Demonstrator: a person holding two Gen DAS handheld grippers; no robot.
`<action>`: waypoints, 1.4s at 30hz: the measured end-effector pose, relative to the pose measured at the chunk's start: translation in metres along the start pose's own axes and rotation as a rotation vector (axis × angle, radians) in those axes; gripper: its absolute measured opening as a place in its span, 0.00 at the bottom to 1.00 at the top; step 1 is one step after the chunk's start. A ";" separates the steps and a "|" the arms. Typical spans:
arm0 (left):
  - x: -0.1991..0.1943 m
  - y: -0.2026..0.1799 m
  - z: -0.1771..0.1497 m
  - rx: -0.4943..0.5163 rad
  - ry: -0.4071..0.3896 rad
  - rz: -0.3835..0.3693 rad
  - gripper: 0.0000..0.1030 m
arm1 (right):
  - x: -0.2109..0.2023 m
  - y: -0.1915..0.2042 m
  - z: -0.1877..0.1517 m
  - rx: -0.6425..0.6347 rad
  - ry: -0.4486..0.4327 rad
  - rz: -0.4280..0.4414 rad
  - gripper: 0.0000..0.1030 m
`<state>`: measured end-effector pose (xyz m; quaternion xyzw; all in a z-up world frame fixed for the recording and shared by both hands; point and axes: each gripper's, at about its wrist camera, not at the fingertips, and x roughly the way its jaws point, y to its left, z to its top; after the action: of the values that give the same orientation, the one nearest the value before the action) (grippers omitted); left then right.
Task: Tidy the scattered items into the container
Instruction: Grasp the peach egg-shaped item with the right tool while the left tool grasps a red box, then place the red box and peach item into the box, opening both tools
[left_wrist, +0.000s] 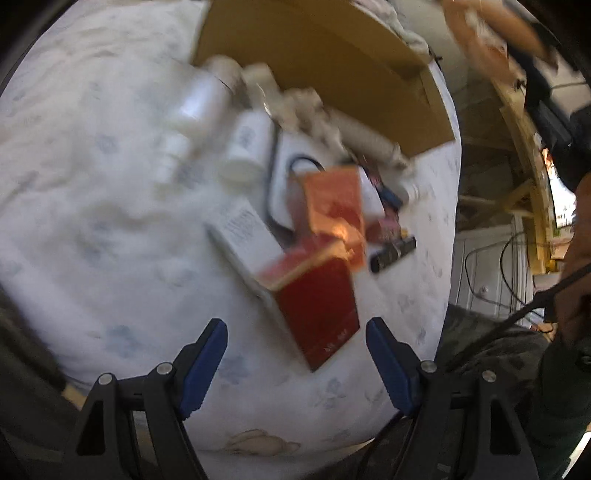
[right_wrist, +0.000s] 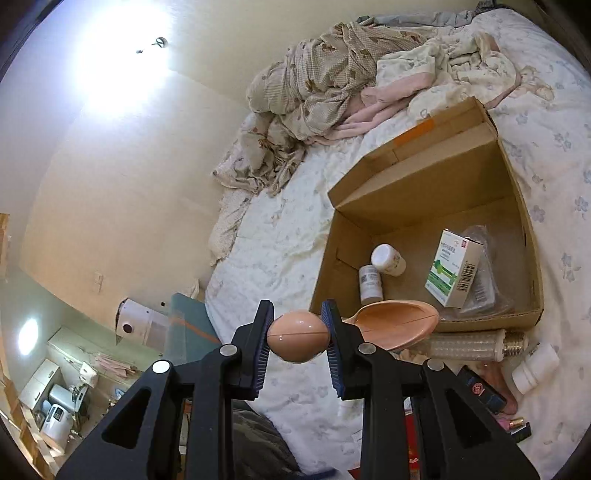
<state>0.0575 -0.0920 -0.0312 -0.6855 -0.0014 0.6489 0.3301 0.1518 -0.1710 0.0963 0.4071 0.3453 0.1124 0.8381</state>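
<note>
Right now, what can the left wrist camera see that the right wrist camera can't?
Only the left wrist view shows the open left gripper above a red box, with an orange packet nearby, all blurred. Only the right wrist view shows the right gripper shut on a peach plastic scoop, plus a green-and-white medicine box and two small bottles inside. Both show the cardboard box on the flowered bedsheet.

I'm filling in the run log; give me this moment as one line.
right gripper: shut on peach scoop, near cardboard box | left gripper: open, empty, over red box | bed: items remain
</note>
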 end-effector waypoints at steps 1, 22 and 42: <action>0.007 -0.003 0.000 -0.007 -0.001 0.019 0.76 | 0.001 0.001 0.000 -0.004 0.001 0.001 0.29; -0.046 -0.019 -0.003 0.047 -0.154 -0.122 0.21 | -0.014 -0.012 0.006 0.037 -0.039 -0.009 0.29; -0.123 -0.044 0.173 0.155 -0.417 -0.038 0.21 | 0.046 -0.065 0.057 0.053 0.013 -0.214 0.29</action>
<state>-0.0972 -0.0326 0.1086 -0.5090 -0.0327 0.7684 0.3865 0.2176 -0.2253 0.0491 0.3890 0.3949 0.0157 0.8322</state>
